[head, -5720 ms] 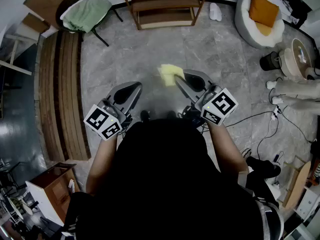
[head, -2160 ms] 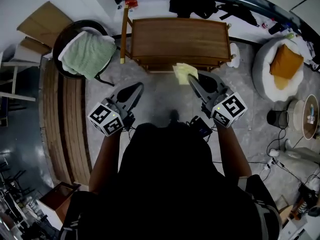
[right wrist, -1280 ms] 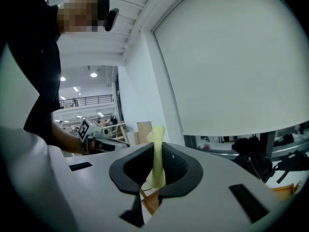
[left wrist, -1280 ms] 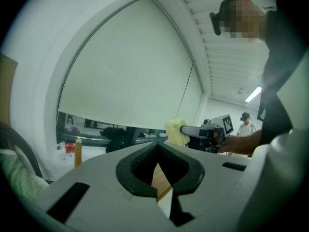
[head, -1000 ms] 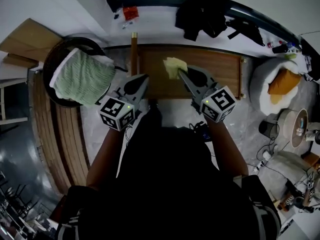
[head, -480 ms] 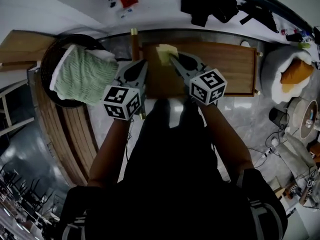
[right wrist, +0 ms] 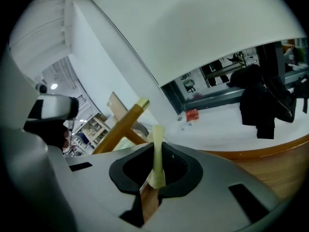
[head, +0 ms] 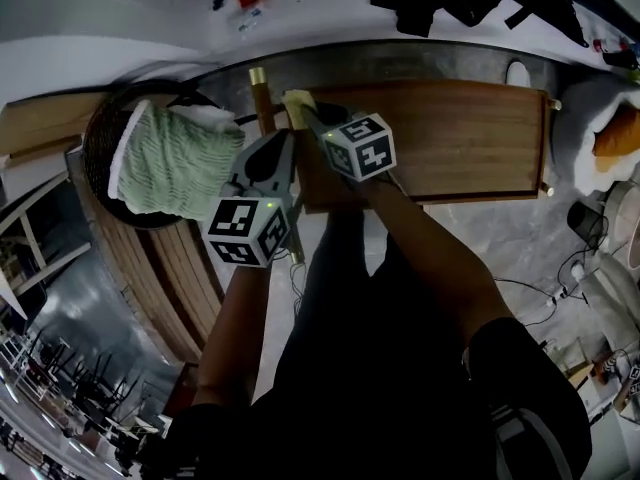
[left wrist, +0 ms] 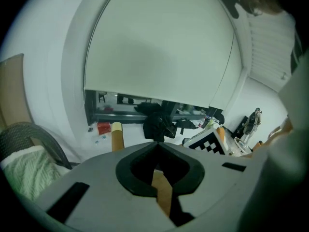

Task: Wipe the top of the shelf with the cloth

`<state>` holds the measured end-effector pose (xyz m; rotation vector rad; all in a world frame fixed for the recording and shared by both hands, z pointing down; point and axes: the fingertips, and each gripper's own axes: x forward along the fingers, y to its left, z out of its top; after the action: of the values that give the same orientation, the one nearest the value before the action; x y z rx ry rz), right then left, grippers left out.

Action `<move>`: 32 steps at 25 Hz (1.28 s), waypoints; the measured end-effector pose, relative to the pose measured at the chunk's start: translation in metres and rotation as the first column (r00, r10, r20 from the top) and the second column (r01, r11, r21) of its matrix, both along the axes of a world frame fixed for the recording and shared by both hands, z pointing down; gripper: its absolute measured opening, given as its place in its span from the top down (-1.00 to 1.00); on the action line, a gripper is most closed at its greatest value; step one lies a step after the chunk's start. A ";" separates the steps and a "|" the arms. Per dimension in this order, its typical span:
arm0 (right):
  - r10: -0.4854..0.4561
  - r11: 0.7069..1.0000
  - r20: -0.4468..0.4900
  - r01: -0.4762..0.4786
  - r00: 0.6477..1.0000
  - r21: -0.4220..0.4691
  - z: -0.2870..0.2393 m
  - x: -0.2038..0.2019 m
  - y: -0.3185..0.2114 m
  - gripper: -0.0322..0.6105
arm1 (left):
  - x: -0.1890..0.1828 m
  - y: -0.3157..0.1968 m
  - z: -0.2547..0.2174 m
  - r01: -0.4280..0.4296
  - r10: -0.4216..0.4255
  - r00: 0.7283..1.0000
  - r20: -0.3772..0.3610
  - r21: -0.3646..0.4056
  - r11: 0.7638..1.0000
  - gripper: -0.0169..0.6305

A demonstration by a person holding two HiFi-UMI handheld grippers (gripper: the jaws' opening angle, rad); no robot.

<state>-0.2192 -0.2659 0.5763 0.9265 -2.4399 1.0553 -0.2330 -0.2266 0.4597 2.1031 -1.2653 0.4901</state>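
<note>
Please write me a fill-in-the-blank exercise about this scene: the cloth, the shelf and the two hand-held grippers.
1. The right hand-held gripper is shut on a ____ cloth.
2. The left hand-held gripper has its jaws together and holds ____.
3. In the head view, the cloth is at the ____ end of the wooden shelf top.
Missing words: yellow; nothing; left.

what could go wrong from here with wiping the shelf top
1. The right gripper pinches only a narrow fold of the thin yellow cloth, so dragging could pull it free.
2. The cloth is over the left end of the brown wooden shelf top, close to the wooden corner post. A stroke that way might knock the post.
3. The shut, empty left gripper hangs right beside the right one, so they could bump.
</note>
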 end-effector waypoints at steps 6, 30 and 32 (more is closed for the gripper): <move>0.011 0.999 -0.104 -0.017 0.995 -0.048 0.041 -0.005 -0.001 0.76 | 0.000 0.000 0.011 -0.012 0.012 1.000 0.021 -0.031 0.999 0.91; 0.093 0.994 -0.354 -0.109 0.931 -0.026 0.065 0.151 -0.008 0.76 | 0.115 -0.020 0.064 -0.070 0.077 0.996 0.034 -0.169 0.983 0.91; 0.110 0.992 -0.366 -0.127 0.924 -0.023 0.064 0.173 -0.006 0.76 | 0.133 -0.019 0.070 -0.084 0.092 0.995 0.036 -0.177 0.981 0.91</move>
<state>-0.0461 -0.2723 0.6407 1.1524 -2.0680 0.8809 -0.1004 -0.2453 0.5298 2.0152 -1.1139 0.6654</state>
